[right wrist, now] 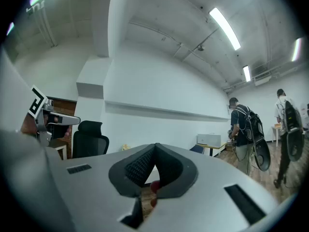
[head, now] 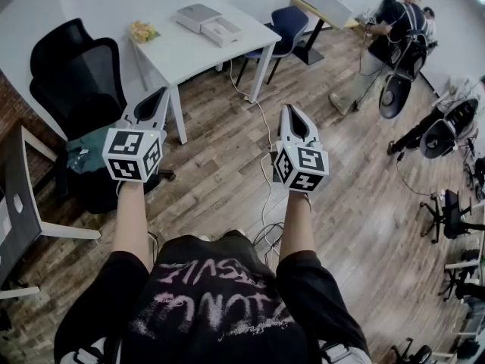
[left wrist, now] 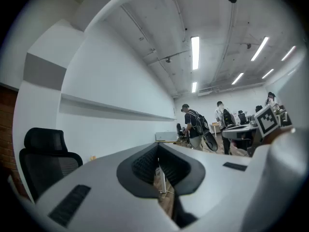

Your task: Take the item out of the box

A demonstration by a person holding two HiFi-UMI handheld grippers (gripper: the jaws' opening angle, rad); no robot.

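Two boxes lie on the white table (head: 189,51) ahead of me: a closed grey-white box (head: 198,15) and a flatter open one (head: 222,31) beside it. Both grippers are held level above the wooden floor, well short of the table. My left gripper (head: 161,95) has its jaws together near the table's front left leg, with nothing between them. My right gripper (head: 290,111) is to the right of the table, its jaws also meeting at the tips and holding nothing. The left gripper view shows the left gripper (left wrist: 158,151) shut; the right gripper view shows the right gripper (right wrist: 155,151) shut.
A black office chair (head: 79,74) stands left of the table and a blue chair (head: 284,25) behind it. Yellow flowers (head: 142,30) sit on the table's left end. A cable (head: 265,139) runs across the floor. People (head: 394,29) stand at the far right among more chairs.
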